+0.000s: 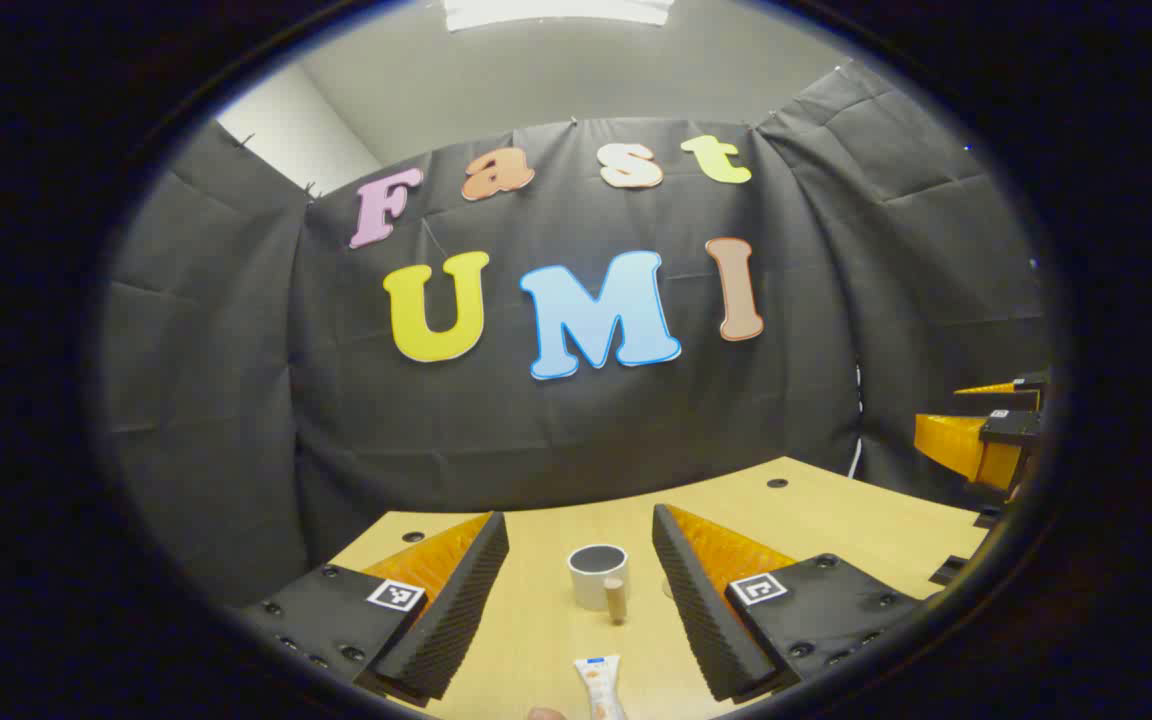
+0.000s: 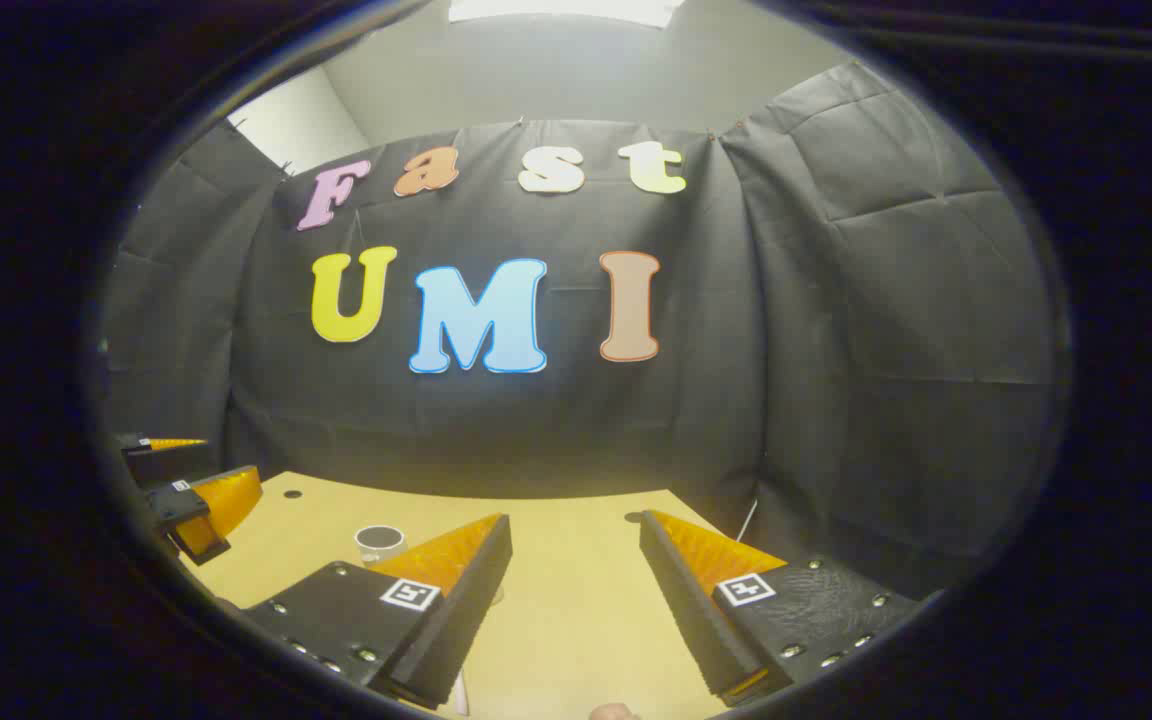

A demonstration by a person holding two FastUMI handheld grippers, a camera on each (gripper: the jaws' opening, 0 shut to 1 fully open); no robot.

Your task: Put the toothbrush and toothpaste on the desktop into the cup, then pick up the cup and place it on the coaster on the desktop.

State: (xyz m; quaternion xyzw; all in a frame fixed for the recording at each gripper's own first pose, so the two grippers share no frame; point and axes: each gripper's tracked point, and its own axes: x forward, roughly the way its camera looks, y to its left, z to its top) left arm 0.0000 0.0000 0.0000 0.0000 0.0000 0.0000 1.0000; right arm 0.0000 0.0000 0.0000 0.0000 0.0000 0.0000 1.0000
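A white cup (image 1: 598, 575) with a dark inside stands upright on the light wooden desktop (image 1: 836, 510), ahead of and between the fingers of my left gripper (image 1: 577, 515), which is open and holds nothing. A short tan cylinder (image 1: 617, 598) stands right in front of the cup; I cannot tell what it is. A white toothpaste tube (image 1: 601, 688) with orange print lies flat near the bottom edge, closer to me than the cup. In the right gripper view my right gripper (image 2: 576, 520) is open over bare desktop (image 2: 576, 600), and the cup (image 2: 379, 543) stands to its far left.
The right gripper (image 1: 986, 435) shows at the far right of the left gripper view, above the desk edge. The left gripper (image 2: 191, 490) shows at the far left of the right gripper view. Small dark holes (image 1: 777, 483) mark the desktop's back edge, close to the cloth wall.
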